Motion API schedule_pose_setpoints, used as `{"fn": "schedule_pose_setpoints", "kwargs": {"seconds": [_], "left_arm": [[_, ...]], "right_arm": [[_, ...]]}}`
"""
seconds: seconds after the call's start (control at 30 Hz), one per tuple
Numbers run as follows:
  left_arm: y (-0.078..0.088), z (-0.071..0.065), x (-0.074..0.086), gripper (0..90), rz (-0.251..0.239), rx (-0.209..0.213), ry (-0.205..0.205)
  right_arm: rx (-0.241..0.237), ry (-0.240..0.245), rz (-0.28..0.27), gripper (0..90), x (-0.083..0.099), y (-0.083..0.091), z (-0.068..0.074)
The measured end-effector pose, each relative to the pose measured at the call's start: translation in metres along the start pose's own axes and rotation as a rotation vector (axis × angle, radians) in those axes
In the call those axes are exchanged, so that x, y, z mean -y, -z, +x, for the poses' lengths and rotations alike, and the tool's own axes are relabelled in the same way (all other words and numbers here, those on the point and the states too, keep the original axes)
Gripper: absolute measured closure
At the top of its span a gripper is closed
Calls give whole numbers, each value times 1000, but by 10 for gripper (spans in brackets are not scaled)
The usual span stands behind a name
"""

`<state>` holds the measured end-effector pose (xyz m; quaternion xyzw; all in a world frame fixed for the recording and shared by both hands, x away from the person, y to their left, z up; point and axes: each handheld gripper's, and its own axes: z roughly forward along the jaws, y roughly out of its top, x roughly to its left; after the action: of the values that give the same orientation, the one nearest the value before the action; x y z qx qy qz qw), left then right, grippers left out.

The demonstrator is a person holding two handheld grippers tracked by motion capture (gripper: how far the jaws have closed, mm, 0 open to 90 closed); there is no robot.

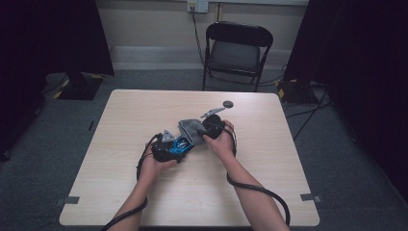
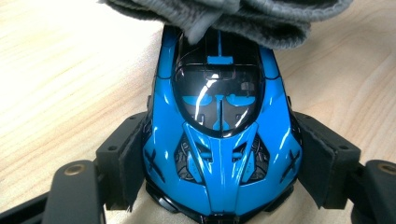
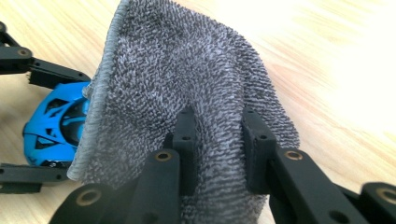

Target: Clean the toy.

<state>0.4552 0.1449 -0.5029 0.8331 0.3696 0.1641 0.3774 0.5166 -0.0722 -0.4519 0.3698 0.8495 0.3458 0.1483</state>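
A glossy blue toy car (image 2: pixel 219 140) with a dark windscreen rests on the wooden table (image 1: pixel 144 110), and my left gripper (image 2: pixel 219 168) is shut on its two sides. In the high view the toy car (image 1: pixel 182 143) sits at the table's middle with my left gripper (image 1: pixel 174 147) behind it. A grey terry cloth (image 3: pixel 187 107) hangs bunched between the jaws of my right gripper (image 3: pixel 219 149), which is shut on it. The cloth (image 2: pixel 233 18) lies over the car's far end. From the right gripper view the toy car (image 3: pixel 56 126) peeks out left of the cloth.
A small dark round disc (image 1: pixel 228 104) lies on the table behind the hands. A black folding chair (image 1: pixel 236 50) stands beyond the far edge. Tape marks sit at the near corners, one at the right (image 1: pixel 310 197). Cables trail from both grippers.
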Motion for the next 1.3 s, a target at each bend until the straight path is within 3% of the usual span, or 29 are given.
{"fn": "schedule_pose_setpoints", "kwargs": {"seconds": [0.3, 0.47, 0.7, 1.0, 1.3], "left_arm": [[0, 0, 0, 259, 0, 0, 0], [0, 0, 0, 259, 0, -1, 0], [0, 0, 0, 259, 0, -1, 1], [0, 0, 0, 259, -1, 0, 3], [0, 0, 0, 259, -1, -1, 3]], "right_arm": [[7, -30, -1, 711, 5, 2, -9], [21, -10, 7, 709, 7, 3, -12], [32, -22, 7, 710, 12, 7, -18], [79, -39, 10, 709, 22, 23, -37], [79, -46, -31, 708, 22, 44, -43]]}}
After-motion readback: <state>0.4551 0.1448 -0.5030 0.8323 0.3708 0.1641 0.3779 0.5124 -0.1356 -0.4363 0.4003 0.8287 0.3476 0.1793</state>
